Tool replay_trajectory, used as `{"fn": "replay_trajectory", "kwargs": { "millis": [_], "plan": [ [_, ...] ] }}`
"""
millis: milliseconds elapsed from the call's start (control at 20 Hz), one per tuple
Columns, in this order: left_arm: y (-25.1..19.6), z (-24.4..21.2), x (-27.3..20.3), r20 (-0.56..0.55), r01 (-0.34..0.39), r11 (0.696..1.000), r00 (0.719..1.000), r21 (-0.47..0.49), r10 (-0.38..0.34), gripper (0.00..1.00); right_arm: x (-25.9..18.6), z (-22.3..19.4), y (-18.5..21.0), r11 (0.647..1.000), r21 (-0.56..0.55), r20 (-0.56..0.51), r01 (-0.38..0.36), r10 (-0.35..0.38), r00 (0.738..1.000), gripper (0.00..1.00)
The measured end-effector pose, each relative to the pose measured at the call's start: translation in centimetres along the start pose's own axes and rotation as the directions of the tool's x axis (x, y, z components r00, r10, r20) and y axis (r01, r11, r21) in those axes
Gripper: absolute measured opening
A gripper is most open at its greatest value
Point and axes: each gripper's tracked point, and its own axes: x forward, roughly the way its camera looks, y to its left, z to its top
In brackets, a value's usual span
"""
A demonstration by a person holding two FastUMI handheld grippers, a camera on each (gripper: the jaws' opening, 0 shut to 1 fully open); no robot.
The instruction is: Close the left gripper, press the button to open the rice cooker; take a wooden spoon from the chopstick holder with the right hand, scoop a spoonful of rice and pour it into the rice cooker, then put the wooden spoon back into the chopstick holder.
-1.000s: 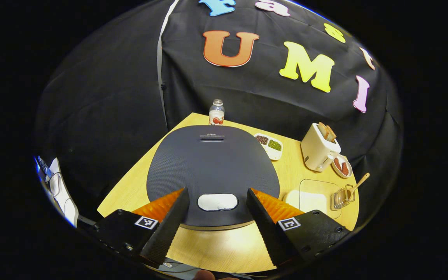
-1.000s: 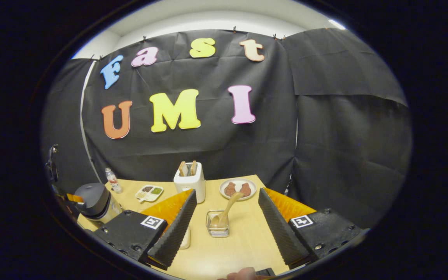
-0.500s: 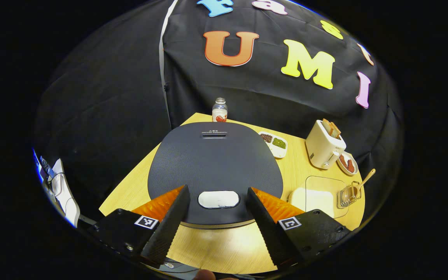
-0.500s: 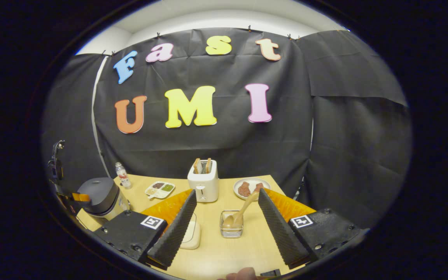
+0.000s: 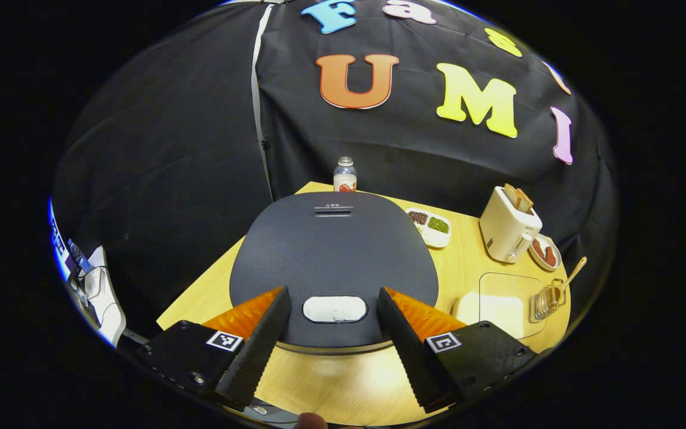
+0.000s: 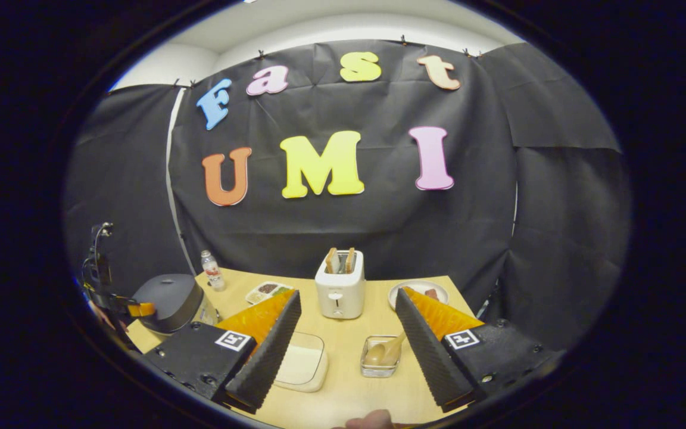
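Note:
The dark grey rice cooker (image 5: 331, 250) lies under my left gripper (image 5: 332, 296), lid down. Its white button (image 5: 335, 309) shows between the two open fingers, which hover above the lid's near edge. A wooden spoon (image 5: 570, 273) leans in the wire chopstick holder (image 5: 546, 300) at the table's right end, beside a lidded box of rice (image 5: 498, 301). My right gripper (image 6: 348, 295) is open and holds nothing. The spoon (image 6: 386, 351) in the holder (image 6: 379, 359) sits just inside its right finger. The rice box (image 6: 302, 364) lies by its left finger, and the cooker (image 6: 170, 300) stands far left.
A white toaster (image 6: 340, 285) with bread stands behind the holder, a plate of food (image 6: 417, 289) to its right. A divided dish of beans (image 5: 432, 225) and a small bottle (image 5: 345, 174) stand beyond the cooker. The wooden table (image 5: 331, 387) ends close below the left fingers.
The right gripper has swung to the left, so the holder and toaster have slid rightward between its fingers. The left gripper has shifted slightly, with the button still between its open fingers.

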Motion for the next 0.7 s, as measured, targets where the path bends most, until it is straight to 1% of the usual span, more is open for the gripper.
{"fn": "replay_trajectory", "kwargs": {
  "millis": [50,100,150,200,300,350,400,450,500,600,650,700],
  "plan": [
    [0.0,0.2,-0.1,0.007,-0.018,1.0,1.0,-0.005,0.018,0.96,0.4,0.0,-0.3,1.0,-0.002,0.0,-0.01,0.01,1.0,1.0],
    [-0.1,0.4,-0.2,0.014,-0.025,1.0,1.0,-0.012,0.025,0.96,0.8,0.0,-0.6,1.0,-0.005,-0.001,-0.02,0.02,1.0,0.98],
    [-0.5,0.8,-0.5,0.024,-0.028,0.999,0.999,-0.019,0.028,0.95,1.1,0.0,-1.0,1.0,-0.008,0.0,-0.028,0.028,1.0,0.98],
    [-0.7,1.5,-0.9,0.045,-0.034,0.999,0.998,-0.023,0.035,0.95,1.5,0.2,-1.2,0.999,-0.013,0.001,-0.039,0.039,0.999,1.0],
    [-1.2,3.2,-2.4,0.11,-0.022,0.999,0.994,-0.029,0.025,0.95,1.9,0.7,-1.4,0.998,-0.018,0.015,-0.059,0.059,0.998,1.0],
    [-1.6,4.4,-3.7,0.148,-0.011,1.0,0.989,-0.027,0.015,0.95,1.9,1.3,-1.3,0.998,-0.019,0.028,-0.067,0.067,0.997,0.98],
    [-2.1,5.6,-5.1,0.187,-0.001,1.0,0.982,-0.019,0.004,0.95,1.7,1.9,-1.0,0.997,-0.023,0.042,-0.072,0.073,0.996,1.0],
    [-2.6,6.9,-6.5,0.227,0.012,1.0,0.974,-0.006,-0.011,0.95,1.4,2.3,-0.6,0.997,-0.026,0.058,-0.079,0.08,0.995,1.0],
    [-3.0,8.1,-8.2,0.267,0.019,1.0,0.963,0.014,-0.022,0.95,0.8,2.9,-0.1,0.996,-0.024,0.076,-0.085,0.086,0.993,0.97],
    [-3.3,10.3,-11.3,0.341,0.014,0.999,0.94,0.032,-0.024,0.95,-0.7,3.6,1.1,0.995,-0.009,0.102,-0.095,0.095,0.99,0.97],
    [-3.7,11.2,-13.5,0.372,0.034,0.999,0.927,0.029,-0.042,0.95,-1.6,3.8,1.7,0.995,-0.003,0.112,-0.097,0.097,0.989,1.0],
    [-4.4,11.8,-15.6,0.403,0.062,0.998,0.913,0.026,-0.067,0.95,-2.7,4.1,2.3,0.995,-0.003,0.124,-0.095,0.095,0.988,1.0]
  ]
}}
